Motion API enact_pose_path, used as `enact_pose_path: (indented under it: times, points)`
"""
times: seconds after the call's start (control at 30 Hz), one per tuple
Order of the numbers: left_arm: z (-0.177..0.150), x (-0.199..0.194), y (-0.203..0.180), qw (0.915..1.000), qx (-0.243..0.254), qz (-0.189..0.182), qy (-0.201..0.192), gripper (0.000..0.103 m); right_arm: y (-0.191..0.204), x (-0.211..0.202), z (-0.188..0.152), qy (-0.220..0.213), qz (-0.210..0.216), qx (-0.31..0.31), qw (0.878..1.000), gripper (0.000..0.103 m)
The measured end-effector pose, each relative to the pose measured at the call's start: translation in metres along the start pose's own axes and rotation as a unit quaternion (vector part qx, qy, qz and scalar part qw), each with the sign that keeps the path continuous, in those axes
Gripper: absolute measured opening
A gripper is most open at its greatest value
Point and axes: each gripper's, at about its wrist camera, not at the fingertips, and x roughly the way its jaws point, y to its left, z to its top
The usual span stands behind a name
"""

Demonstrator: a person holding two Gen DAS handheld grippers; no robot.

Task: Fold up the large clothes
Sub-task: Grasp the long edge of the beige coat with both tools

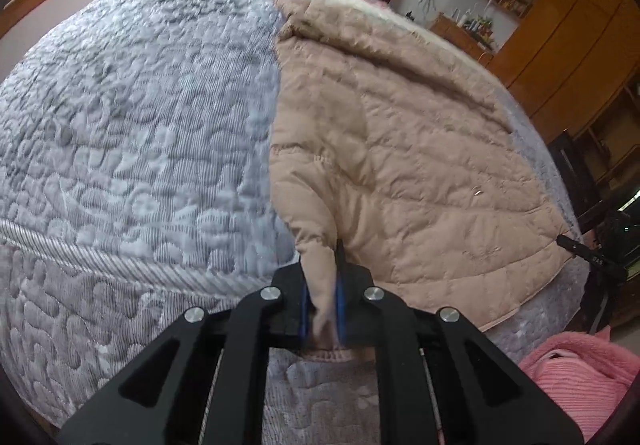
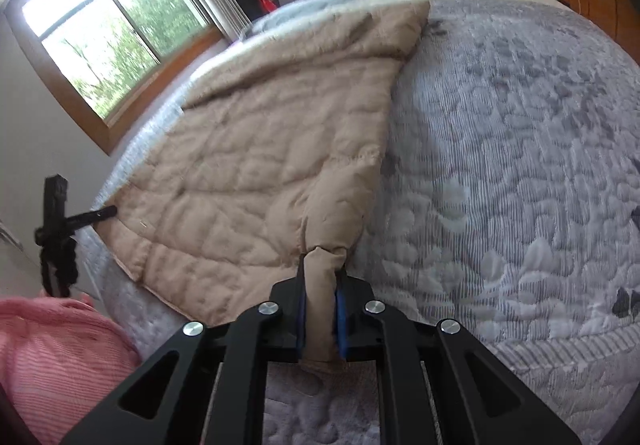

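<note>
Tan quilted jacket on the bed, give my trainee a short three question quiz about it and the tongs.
1. True or false: the left tongs stand open and empty.
2. What do the right tongs pinch? A) the pink garment B) the tan jacket C) the grey bedspread
3. Fill in: in the right wrist view, the pink garment lies to the ___ of the jacket.

Key: 1 false, they pinch the jacket; 2 B; 3 lower left.

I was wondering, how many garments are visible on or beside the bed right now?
2. A beige quilted coat lies spread on the bed, gripped by both grippers. A pink fleece garment sits at the near edge of the bed. Others may be out of frame.
</note>
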Motion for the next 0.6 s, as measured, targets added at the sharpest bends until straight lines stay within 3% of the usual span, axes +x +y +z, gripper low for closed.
enact_pose_path:
  times: [0.1, 0.3, 0.6]
  points:
    - [0.019, -0.017, -0.012, 0.9990, 0.018, -0.021, -0.035, 0.009, 0.008, -0.014, 0.014, -0.023, 0.010, -0.012, 1.000, 0.011]
    - [0.067, -0.024, -0.030, 0.9967, 0.042, -0.028, -0.063, 0.009, 0.022, -0.030, 0.061, -0.049, 0.009, -0.032, 0.998, 0.011]
    - [0.177, -0.002, -0.042, 0.9933, 0.054, -0.013, -0.101, 0.009, 0.016, -0.022, 0.163, -0.056, 0.013, -0.015, 0.998, 0.011]
